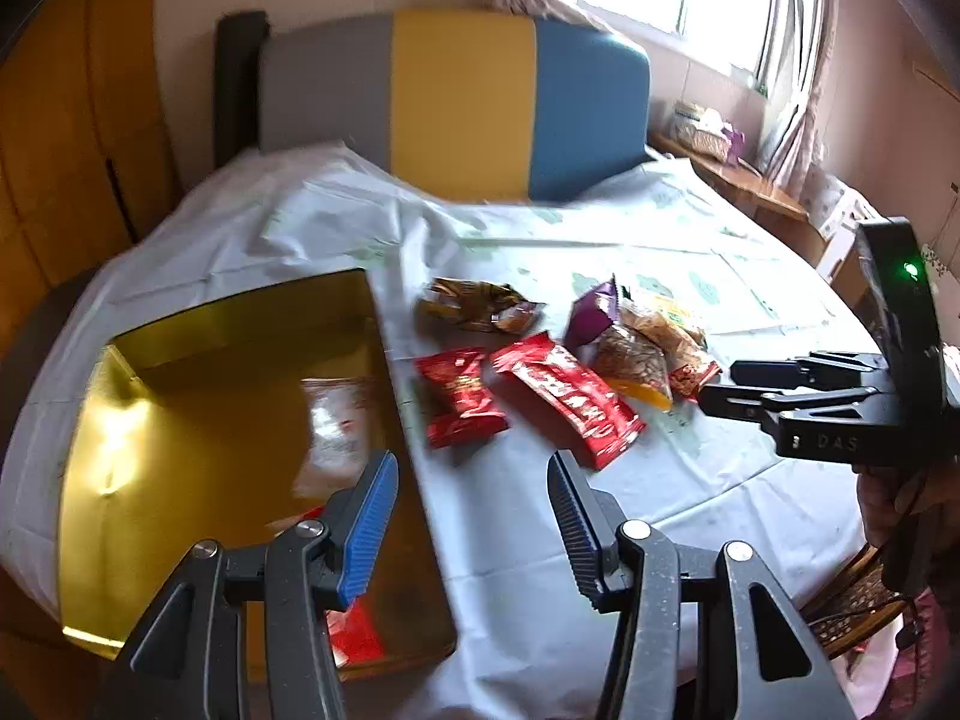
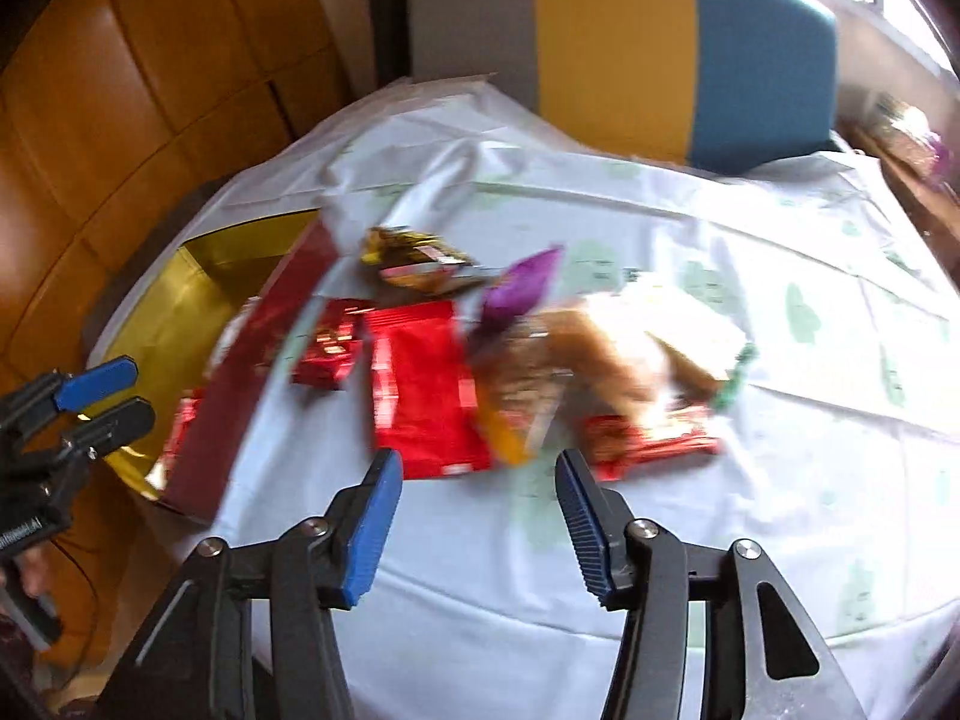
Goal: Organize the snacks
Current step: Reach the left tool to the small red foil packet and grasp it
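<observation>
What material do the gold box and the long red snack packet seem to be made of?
Gold box: probably metal or foil-lined card with a mirror finish, since its inside reflects light. Long red snack packet: likely thin glossy plastic film, wrinkled and shiny.

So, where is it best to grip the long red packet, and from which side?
Probably at its near crimped end: the long red packet lies flat, that end free on the cloth, while its far end meets other snacks. The open left gripper already faces it.
</observation>
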`<control>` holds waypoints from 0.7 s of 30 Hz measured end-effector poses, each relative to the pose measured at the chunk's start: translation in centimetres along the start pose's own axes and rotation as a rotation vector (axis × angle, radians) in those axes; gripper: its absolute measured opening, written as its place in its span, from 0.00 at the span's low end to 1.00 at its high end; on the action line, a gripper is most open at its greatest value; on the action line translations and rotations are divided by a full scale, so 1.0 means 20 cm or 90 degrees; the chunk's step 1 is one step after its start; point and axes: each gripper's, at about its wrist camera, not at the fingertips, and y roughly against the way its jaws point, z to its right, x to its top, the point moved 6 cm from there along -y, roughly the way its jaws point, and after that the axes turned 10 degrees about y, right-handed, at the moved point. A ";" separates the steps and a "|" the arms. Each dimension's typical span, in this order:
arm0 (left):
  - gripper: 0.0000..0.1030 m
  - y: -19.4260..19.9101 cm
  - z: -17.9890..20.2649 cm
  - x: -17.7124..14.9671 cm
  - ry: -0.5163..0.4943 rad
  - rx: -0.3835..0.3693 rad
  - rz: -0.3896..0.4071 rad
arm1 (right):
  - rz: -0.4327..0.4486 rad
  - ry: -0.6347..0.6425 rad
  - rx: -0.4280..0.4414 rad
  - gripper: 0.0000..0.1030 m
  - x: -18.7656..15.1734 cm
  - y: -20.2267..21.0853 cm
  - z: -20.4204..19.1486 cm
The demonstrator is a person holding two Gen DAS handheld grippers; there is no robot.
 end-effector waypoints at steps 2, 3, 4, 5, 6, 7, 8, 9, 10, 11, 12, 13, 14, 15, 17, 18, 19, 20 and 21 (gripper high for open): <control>0.45 -0.08 0.03 0.04 0.012 -0.001 -0.031 | 0.002 0.000 -0.010 0.55 0.00 0.01 0.07; 0.43 -0.13 0.05 0.07 0.018 0.003 -0.049 | 0.002 -0.002 -0.015 0.57 0.00 0.00 0.11; 0.42 -0.15 0.04 0.08 0.024 0.011 -0.059 | 0.002 -0.004 -0.020 0.58 0.00 0.00 0.14; 0.42 -0.18 0.05 0.08 0.026 0.018 -0.067 | 0.002 -0.011 -0.025 0.58 0.00 -0.01 0.18; 0.42 -0.23 0.07 0.10 0.022 0.025 -0.076 | 0.003 -0.017 -0.026 0.58 0.00 -0.01 0.21; 0.42 -0.27 0.07 0.12 0.022 0.036 -0.085 | 0.005 -0.028 -0.025 0.58 -0.01 -0.02 0.25; 0.42 -0.31 0.08 0.12 0.022 0.046 -0.094 | 0.008 -0.037 -0.022 0.58 -0.01 -0.03 0.27; 0.41 -0.34 0.08 0.13 0.018 0.052 -0.101 | 0.008 -0.048 -0.017 0.58 -0.02 -0.04 0.29; 0.40 -0.38 0.09 0.14 0.012 0.063 -0.107 | 0.000 -0.062 -0.014 0.58 -0.03 -0.05 0.31; 0.38 -0.40 0.09 0.14 0.009 0.076 -0.114 | -0.003 -0.070 -0.010 0.58 -0.02 -0.05 0.32; 0.38 -0.43 0.10 0.14 0.000 0.087 -0.123 | 0.005 -0.076 0.000 0.58 -0.01 -0.04 0.32; 0.37 -0.45 0.11 0.15 -0.012 0.095 -0.129 | 0.016 -0.077 0.008 0.58 0.01 -0.03 0.32; 0.37 -0.48 0.11 0.15 -0.021 0.106 -0.132 | 0.022 -0.075 0.012 0.58 0.02 -0.02 0.31; 0.37 -0.50 0.11 0.15 -0.024 0.118 -0.135 | 0.028 -0.076 0.018 0.60 0.02 -0.01 0.30; 0.37 -0.56 0.08 0.15 -0.027 0.141 -0.149 | 0.035 -0.079 0.031 0.62 0.03 0.00 0.29; 0.37 -0.58 0.07 0.15 -0.027 0.147 -0.154 | 0.038 -0.078 0.034 0.62 0.04 0.00 0.28; 0.37 -0.61 0.06 0.14 -0.029 0.157 -0.160 | 0.042 -0.077 0.038 0.62 0.05 0.01 0.27; 0.37 -0.63 0.05 0.14 -0.032 0.162 -0.163 | 0.045 -0.077 0.040 0.63 0.05 0.02 0.27; 0.37 -0.64 0.05 0.14 -0.036 0.166 -0.166 | 0.049 -0.078 0.044 0.65 0.05 0.02 0.26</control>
